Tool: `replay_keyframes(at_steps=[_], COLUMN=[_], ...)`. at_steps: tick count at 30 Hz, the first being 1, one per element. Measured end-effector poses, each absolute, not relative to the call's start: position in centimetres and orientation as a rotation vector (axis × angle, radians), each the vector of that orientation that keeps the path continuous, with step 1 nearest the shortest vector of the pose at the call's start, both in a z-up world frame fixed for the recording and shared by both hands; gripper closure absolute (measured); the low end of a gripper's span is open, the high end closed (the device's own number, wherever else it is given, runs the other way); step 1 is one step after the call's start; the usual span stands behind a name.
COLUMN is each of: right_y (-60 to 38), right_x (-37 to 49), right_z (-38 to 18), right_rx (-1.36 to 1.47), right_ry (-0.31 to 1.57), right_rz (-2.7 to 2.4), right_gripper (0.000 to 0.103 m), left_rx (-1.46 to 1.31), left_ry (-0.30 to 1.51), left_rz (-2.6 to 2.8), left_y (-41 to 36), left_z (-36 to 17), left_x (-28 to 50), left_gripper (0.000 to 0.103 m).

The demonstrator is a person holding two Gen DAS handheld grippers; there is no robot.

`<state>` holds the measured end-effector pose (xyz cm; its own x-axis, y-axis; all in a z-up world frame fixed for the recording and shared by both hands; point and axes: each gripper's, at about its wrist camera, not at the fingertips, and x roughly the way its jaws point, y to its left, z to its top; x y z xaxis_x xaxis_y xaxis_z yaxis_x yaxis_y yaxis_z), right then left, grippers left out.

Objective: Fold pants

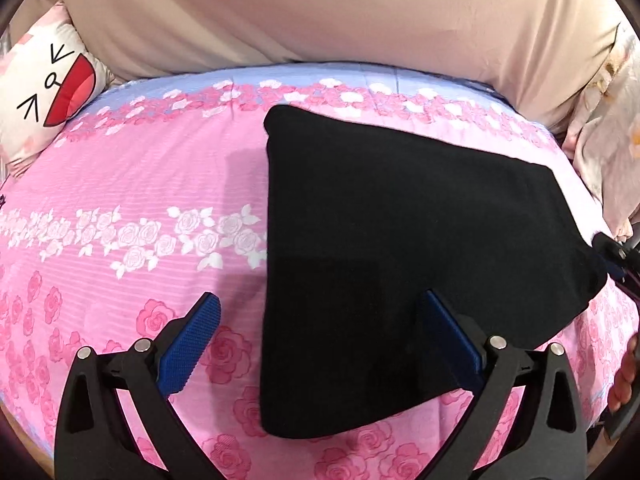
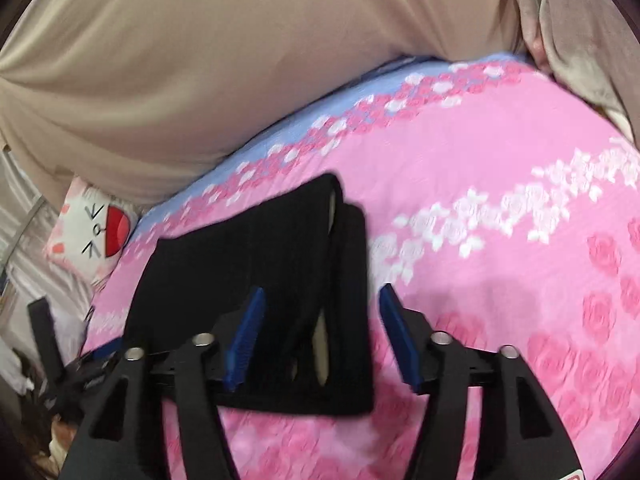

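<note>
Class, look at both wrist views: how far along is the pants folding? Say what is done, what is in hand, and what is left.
Done: the black pants lie as a compact folded stack on the pink floral bedspread; layered edges show in the right wrist view. In hand: nothing; the left gripper and right gripper are both open, holding no cloth. Left: perhaps one more fold or tidying the edges.

Pink rose bedsheet (image 1: 120, 184), beige curtain (image 1: 320, 12)

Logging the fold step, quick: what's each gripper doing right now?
Left gripper: open, holding nothing, over the black pants.
Right gripper: open, holding nothing.
</note>
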<state>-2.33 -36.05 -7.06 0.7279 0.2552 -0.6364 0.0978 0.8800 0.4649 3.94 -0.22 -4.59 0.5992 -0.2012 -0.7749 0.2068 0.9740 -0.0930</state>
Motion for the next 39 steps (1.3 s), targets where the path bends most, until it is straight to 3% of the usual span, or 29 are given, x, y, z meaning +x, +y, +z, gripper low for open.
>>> replay_keyframes(at_steps=[4,19,20,21,22,23,24,25,26,28,31,33,35,37,39], right_y=[-34.9,-33.8,-33.6,-33.4,-33.3,-33.3,-33.3,-33.2,-33.0,-32.2,-31.0,-31.1,-32.3,-33.8,-34.0], right_x=[-1.8,-0.9,-0.9,-0.8,-0.9,-1.0,-1.2,-1.5,-1.9,-3.1,-5.3,-5.8,-6.0,-7.6,-8.8], right_z=[-8.5,-11.0,-11.0,-11.2,-11.1,-10.8,-10.4,-9.8,-9.1,-7.6,-6.6,-8.2,-11.3,-11.3,-8.8], right_rx=[0.507,0.554,0.555,0.567,0.572,0.587,0.612,0.631,0.647,0.663,0.631,0.605,0.586,0.704,0.664], right_ry=[0.807,0.849,0.845,0.849,0.844,0.837,0.827,0.817,0.804,0.785,0.794,0.831,0.905,0.844,0.756], right_rz=[0.098,0.05,0.063,0.082,0.08,0.103,0.122,0.136,0.16,0.212,0.225,0.198,0.085,0.103,0.057], right_gripper=[0.036,0.016,0.02,0.038,0.043,0.059,0.064,0.065,0.067,0.067,0.066,0.057,0.046,0.047,0.048], left_rx=[-0.02,-0.204,-0.201,-0.197,-0.196,-0.168,-0.141,-0.13,-0.134,-0.143,-0.196,-0.207,-0.166,-0.151,-0.188], left_ry=[0.926,1.021,1.015,1.006,1.003,0.994,0.987,0.98,0.978,0.988,1.047,1.086,1.116,1.123,1.089], left_rz=[-0.25,-0.373,-0.385,-0.403,-0.431,-0.438,-0.44,-0.467,-0.49,-0.546,-0.621,-0.633,-0.574,-0.515,-0.481], left_y=[-0.1,0.7,0.5,0.4,0.1,-0.4,-0.5,-0.3,0.2,1.4,3.7,3.9,3.6,3.6,4.7], left_z=[-5.2,-7.3,-7.3,-7.3,-7.3,-7.1,-6.7,-5.9,-5.3,-3.8,-2.5,-3.0,-5.1,-6.1,-5.0], left_x=[4.0,4.5,4.5,4.5,4.7,4.7,4.8,4.8,4.9,5.0,4.4,3.9,3.0,2.5,1.7], left_gripper=[0.005,0.005,0.005,0.005,0.009,0.027,0.035,0.057,0.067,0.071,0.072,0.062,0.044,0.036,0.036])
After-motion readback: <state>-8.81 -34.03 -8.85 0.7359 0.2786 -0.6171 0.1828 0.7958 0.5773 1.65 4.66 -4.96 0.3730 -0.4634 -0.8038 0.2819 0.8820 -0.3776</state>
